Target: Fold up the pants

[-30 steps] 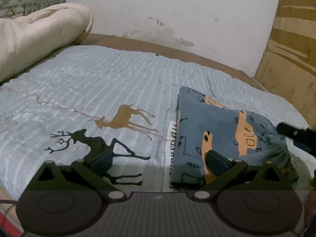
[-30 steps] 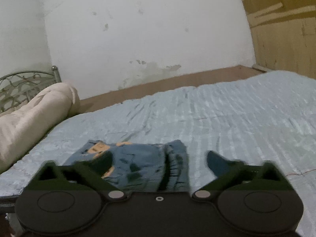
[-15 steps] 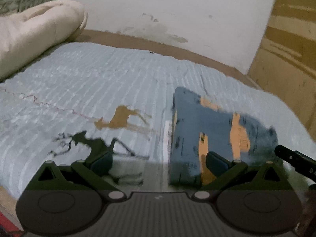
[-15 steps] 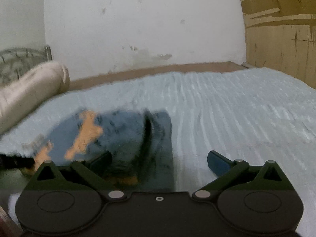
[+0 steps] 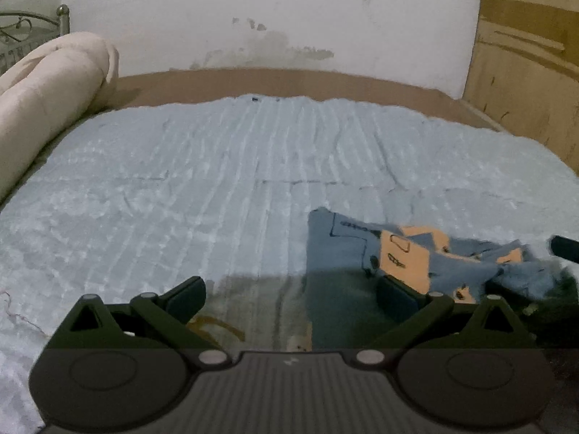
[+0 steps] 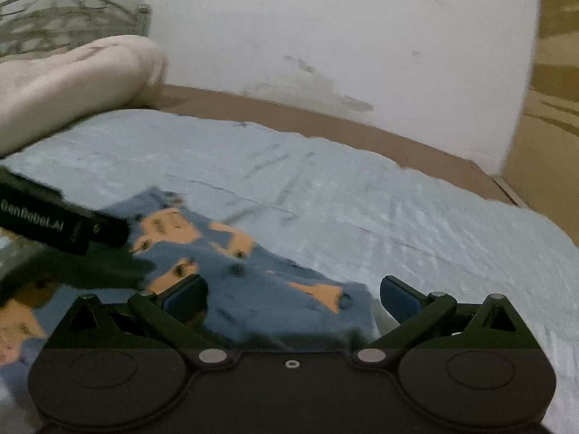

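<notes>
The pants [image 5: 347, 253], blue with orange patches and dark line drawings, lay in a rumpled, partly folded heap on the pale blue ribbed bedspread [image 5: 224, 181], toward the near edge of the bed and well apart from its far edge along the wall. In the left wrist view the left gripper [image 5: 291, 294] hung low over the bed with its fingers [image 5: 188, 294] spread wide and nothing between them; the left finger was over bare bedspread and the right one over the near left part of the pants. The dark tip of the right gripper [image 5: 564, 247] showed at the right margin of that view, just beside the crumpled right side of the heap. In the right wrist view the right gripper [image 6: 293, 296] was likewise spread wide and empty, its fingers [image 6: 398, 298] straddling the near end of the pants [image 6: 253, 289], the cloth lying below and between them; whether they touched it could not be told. The black body of the left gripper [image 6: 61, 220] reached in from the left over the far side of the pants. A cream rolled duvet [image 5: 47, 101] lay along the left edge of the bed, by the metal bed frame [image 6: 68, 14], below the stained white wall [image 5: 275, 18].
</notes>
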{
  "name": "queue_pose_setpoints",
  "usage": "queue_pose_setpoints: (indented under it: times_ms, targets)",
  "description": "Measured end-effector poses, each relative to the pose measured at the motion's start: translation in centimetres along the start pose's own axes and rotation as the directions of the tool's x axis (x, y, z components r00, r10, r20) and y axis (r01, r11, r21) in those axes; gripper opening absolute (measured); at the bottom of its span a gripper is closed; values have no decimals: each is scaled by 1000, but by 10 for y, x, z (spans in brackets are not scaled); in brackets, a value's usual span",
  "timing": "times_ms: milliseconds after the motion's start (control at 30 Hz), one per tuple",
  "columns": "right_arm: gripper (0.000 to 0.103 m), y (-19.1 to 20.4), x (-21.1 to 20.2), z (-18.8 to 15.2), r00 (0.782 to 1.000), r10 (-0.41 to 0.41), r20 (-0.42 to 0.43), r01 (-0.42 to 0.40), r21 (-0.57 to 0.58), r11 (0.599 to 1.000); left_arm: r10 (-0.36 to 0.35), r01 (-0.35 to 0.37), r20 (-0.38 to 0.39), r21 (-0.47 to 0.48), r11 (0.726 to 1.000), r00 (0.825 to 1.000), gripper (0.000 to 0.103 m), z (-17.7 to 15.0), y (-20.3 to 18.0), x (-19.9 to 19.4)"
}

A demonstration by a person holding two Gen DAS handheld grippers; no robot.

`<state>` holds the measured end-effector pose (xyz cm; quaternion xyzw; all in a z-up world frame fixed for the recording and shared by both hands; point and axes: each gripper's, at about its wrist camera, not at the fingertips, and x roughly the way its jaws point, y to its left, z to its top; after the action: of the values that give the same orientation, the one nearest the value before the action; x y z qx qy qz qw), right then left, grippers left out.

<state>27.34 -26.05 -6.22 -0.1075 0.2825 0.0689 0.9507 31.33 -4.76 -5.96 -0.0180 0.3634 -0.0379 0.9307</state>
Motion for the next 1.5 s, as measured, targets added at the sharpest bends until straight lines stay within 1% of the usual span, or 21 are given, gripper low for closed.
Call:
queue_pose_setpoints:
  times_ms: [133,200,267,300,333,400,467,500,567,600,733,833,933,1067,1267,1433,1500]
  targets:
    - [102,-29,3,-9,996,-87,-10,88,149,985,-29,29,6,-50,998,1000,103,-4,8,0]
    - [102,-47,-1,-16,993,-121,-13,120,240,963,-35,36,14,-73,997,999,102,-6,14,-7]
    - [102,-62,-8,-21,985,-172,-22,170,318,933,-34,36,26,-89,995,999,102,-10,17,-15]
    - [102,-66,-13,-23,986,-169,-13,163,339,926,-34,37,32,-90,995,999,102,-13,17,-20]
    - [102,-68,-22,-25,991,-135,19,120,360,925,-36,39,37,-89,995,999,102,-15,16,-25]
    - [102,-65,-35,-29,996,-66,59,40,362,931,-43,46,35,-86,995,998,102,-23,13,-33]
    - [102,-56,-44,-33,997,-32,64,9,335,942,-45,47,23,-74,996,999,102,-32,8,-38]
    - [102,-51,-47,-38,998,-28,50,10,315,949,-38,40,20,-65,997,999,102,-37,5,-41]
    - [102,-43,-49,-48,998,-57,9,52,292,955,-25,27,34,-46,999,999,102,-47,0,-46]
    - [102,-43,-52,-54,998,-67,0,64,298,952,-18,19,43,-38,999,999,102,-52,-2,-49]
    - [102,-54,-71,-80,997,-68,29,51,398,916,-7,11,67,-54,998,998,102,-66,-2,-59]
    - [102,-56,-78,-94,995,-77,61,44,420,907,-6,11,69,-65,998,998,102,-70,1,-64]
    - [102,-53,-79,-95,993,-94,67,59,405,912,-4,9,67,-72,997,998,102,-73,1,-68]
    - [102,-56,-81,-99,992,-94,82,52,416,908,2,3,69,-75,997,998,102,-77,0,-72]
    - [102,-51,-85,-104,989,-113,96,64,412,909,7,-2,61,-85,996,998,102,-83,-2,-81]
    - [102,-40,-93,-110,984,-151,90,109,361,926,14,-10,47,-90,996,999,102,-88,-3,-94]
    - [102,-34,-100,-111,982,-167,83,128,354,927,20,-17,37,-88,996,999,102,-90,-4,-101]
